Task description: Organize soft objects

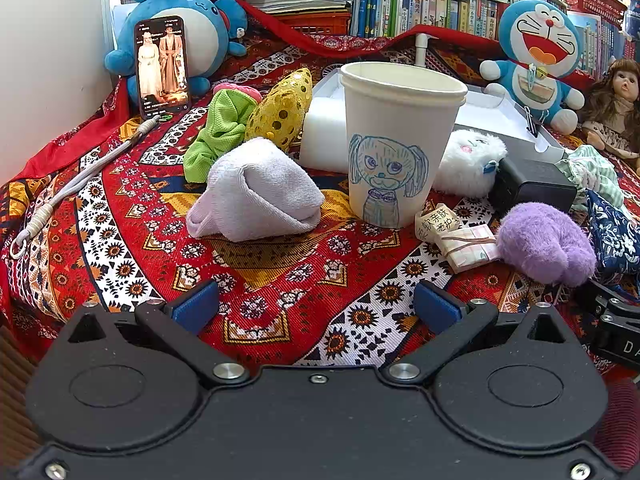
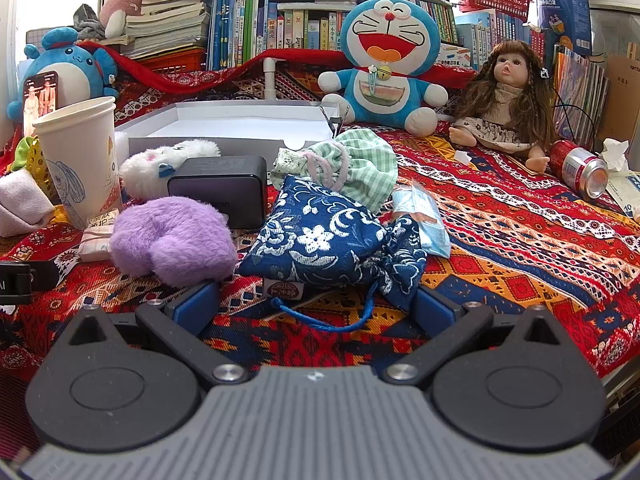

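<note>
Before the right gripper point(image 2: 316, 304), jaws spread, blue pouch point(image 2: 328, 240) lies crosswise, drawstring end right.

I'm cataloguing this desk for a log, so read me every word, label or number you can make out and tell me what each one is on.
"软", "亲肤", "护": folded tissue pack beside the paper cup; the rest is creased away.
"DA": black gripper part at the right edge, cut off by the frame.
"小学生": one book spine on the shelf; other spines too small.
Black charger block: embossed print, unreadable.
Phone screen: captions too small.
Blue box: print blurred.
</note>
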